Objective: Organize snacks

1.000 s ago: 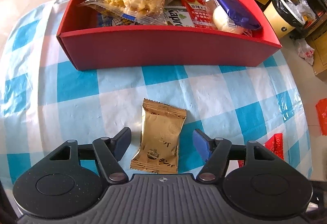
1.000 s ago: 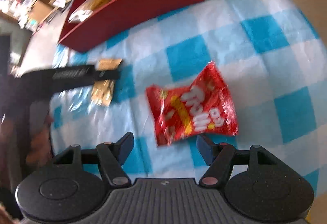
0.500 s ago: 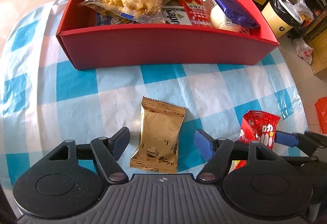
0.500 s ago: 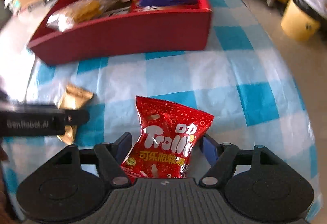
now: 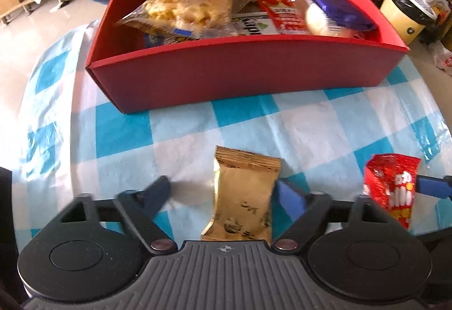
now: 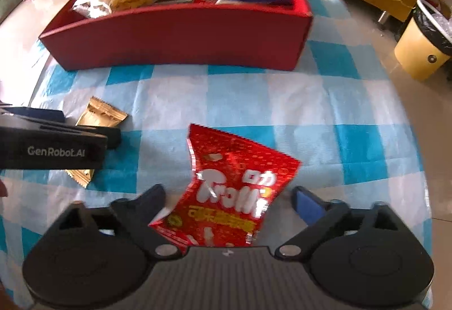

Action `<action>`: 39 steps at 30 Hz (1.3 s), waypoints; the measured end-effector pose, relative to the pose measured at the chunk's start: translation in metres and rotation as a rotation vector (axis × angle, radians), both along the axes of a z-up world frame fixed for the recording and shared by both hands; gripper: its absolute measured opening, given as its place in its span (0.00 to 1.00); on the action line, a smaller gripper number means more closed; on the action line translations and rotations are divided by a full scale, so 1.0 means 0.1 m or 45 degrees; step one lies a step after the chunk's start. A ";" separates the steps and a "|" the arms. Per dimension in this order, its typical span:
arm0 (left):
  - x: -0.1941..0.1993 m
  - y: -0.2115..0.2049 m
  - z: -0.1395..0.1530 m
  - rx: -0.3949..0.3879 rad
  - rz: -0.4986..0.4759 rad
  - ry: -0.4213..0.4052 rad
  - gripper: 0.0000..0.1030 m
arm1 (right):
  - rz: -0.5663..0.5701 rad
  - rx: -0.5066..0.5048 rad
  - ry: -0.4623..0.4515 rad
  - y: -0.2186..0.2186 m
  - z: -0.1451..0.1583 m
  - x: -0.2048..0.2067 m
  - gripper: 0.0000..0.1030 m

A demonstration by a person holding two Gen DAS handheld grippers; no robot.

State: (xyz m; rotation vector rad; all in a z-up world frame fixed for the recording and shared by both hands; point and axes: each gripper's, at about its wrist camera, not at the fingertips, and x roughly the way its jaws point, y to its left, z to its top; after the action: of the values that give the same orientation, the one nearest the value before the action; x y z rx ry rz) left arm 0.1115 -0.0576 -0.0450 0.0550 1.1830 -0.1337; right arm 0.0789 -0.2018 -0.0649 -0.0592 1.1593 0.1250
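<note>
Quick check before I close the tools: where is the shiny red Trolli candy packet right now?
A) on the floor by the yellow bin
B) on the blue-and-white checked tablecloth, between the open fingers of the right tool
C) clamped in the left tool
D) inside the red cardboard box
B: the shiny red Trolli candy packet lies on the blue-and-white checked tablecloth, between the spread fingers of the right tool, short of the red cardboard box.
</note>
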 end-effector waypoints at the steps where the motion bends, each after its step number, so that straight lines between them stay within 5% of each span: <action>1: -0.03 -0.02 0.02 -0.007 -0.011 -0.004 0.64 | -0.002 0.012 -0.013 -0.03 0.03 -0.02 0.60; 3: -0.08 -0.04 0.05 -0.022 -0.027 -0.001 0.53 | -0.004 0.006 -0.035 -0.08 0.09 -0.07 0.47; 6: -0.13 -0.07 0.07 -0.053 -0.041 0.009 0.46 | -0.021 0.014 -0.032 -0.15 0.09 -0.11 0.46; 20: -0.32 0.15 0.09 -0.112 0.038 0.038 0.45 | 0.023 0.006 -0.084 -0.11 0.22 -0.23 0.45; 24: -0.30 0.12 0.06 -0.085 0.047 0.027 0.58 | 0.038 0.013 -0.073 -0.08 0.21 -0.22 0.45; 26: -0.28 0.10 0.04 -0.067 0.050 0.024 0.80 | 0.036 0.016 -0.068 -0.08 0.20 -0.20 0.45; 29: -0.31 0.02 0.00 0.006 0.020 0.003 0.80 | 0.028 0.011 -0.055 -0.09 0.16 -0.17 0.45; 33: -0.37 0.00 0.03 -0.002 0.003 -0.018 0.67 | 0.038 -0.007 -0.034 -0.07 0.09 -0.16 0.46; 35: -0.40 -0.01 0.07 -0.017 -0.011 -0.018 0.49 | 0.043 -0.009 -0.043 -0.06 0.11 -0.16 0.46; 39: -0.41 0.00 0.10 -0.063 -0.015 0.014 0.45 | 0.056 -0.011 -0.064 -0.04 0.16 -0.19 0.45</action>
State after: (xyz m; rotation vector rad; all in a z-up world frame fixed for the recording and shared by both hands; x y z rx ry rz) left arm 0.0704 -0.0572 -0.0353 0.0180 1.1900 -0.1737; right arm 0.0600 -0.2055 -0.0493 -0.0951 1.1089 0.1564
